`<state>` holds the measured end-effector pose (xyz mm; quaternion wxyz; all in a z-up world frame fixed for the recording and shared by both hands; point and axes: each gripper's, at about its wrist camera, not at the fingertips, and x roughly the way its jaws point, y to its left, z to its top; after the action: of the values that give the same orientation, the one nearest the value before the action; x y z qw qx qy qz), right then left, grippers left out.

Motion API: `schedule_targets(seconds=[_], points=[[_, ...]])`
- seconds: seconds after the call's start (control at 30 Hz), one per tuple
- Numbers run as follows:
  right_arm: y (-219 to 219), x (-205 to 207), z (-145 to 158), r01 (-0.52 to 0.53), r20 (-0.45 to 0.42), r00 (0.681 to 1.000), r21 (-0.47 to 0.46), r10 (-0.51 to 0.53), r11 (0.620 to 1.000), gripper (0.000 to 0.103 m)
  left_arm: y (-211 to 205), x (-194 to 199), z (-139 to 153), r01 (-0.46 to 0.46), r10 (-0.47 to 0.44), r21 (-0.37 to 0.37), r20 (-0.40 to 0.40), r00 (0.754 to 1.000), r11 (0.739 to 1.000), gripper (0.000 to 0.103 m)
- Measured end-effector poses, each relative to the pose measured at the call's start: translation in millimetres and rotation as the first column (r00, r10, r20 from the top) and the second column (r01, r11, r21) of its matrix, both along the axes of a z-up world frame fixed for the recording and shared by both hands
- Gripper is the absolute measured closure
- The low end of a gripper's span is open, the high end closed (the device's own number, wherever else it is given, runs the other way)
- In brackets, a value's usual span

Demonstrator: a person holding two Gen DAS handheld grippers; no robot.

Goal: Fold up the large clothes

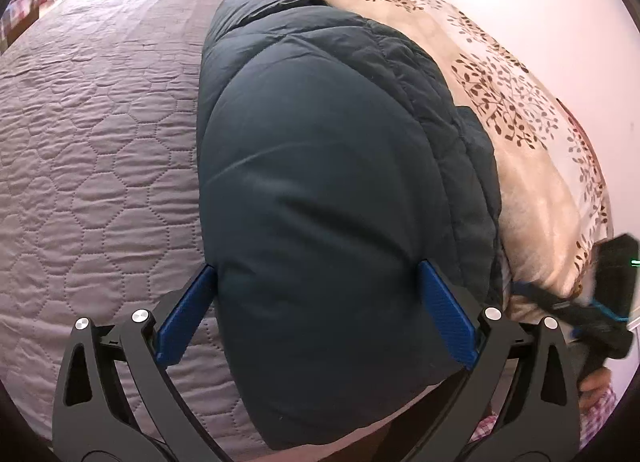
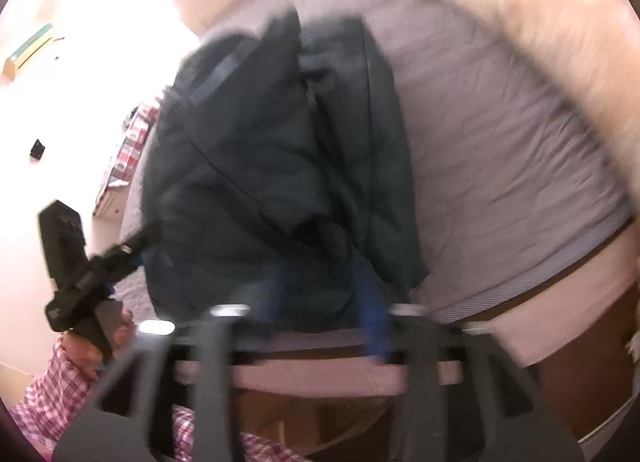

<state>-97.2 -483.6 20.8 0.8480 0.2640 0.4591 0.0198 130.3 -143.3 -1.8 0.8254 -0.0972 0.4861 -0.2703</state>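
Note:
A dark navy puffer jacket lies folded in a thick bundle on the grey quilted bedspread. My left gripper is open wide, its blue pads on either side of the jacket's near end, apparently just touching the fabric. In the right wrist view the jacket is blurred; my right gripper sits at its near edge by the bed's edge, with its blue fingers partly apart. The left gripper shows there at the left, the right gripper in the left wrist view at the right.
A cream duvet with a brown leaf print is heaped along the jacket's right side against a white wall. The bed's edge runs in front of the right gripper. A plaid-sleeved hand holds the left gripper.

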Motion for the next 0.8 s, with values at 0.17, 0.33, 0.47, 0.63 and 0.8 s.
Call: schedule_targets(seconds=[0.17,0.33,0.47,0.63,0.8], points=[[-5,-12,47,0.03,0.155,0.988,-0.087,-0.016,0.996,0.017,-1,-2,0,-0.02,0.019,0.018,0.021,1.0,1.0,0.004],[-8,23,31,0.005,0.085,0.996,-0.096,0.004,0.995,0.014,-8,-3,2,-0.04,0.039,0.043,0.03,0.999,0.998,0.004],[-6,51,10,-0.006,0.011,1.0,-0.114,0.007,0.993,0.012,-8,-3,2,-0.041,0.039,0.059,0.037,0.999,0.997,0.004],[-4,76,-18,-0.025,-0.045,0.999,-0.154,0.018,0.988,0.006,-8,-2,-1,-0.043,0.042,0.058,0.029,0.999,0.997,0.004],[-14,81,-54,-0.009,-0.088,0.996,0.022,0.011,1.0,0.006,-10,-1,-3,-0.041,0.039,0.058,0.024,0.999,0.997,0.004]])
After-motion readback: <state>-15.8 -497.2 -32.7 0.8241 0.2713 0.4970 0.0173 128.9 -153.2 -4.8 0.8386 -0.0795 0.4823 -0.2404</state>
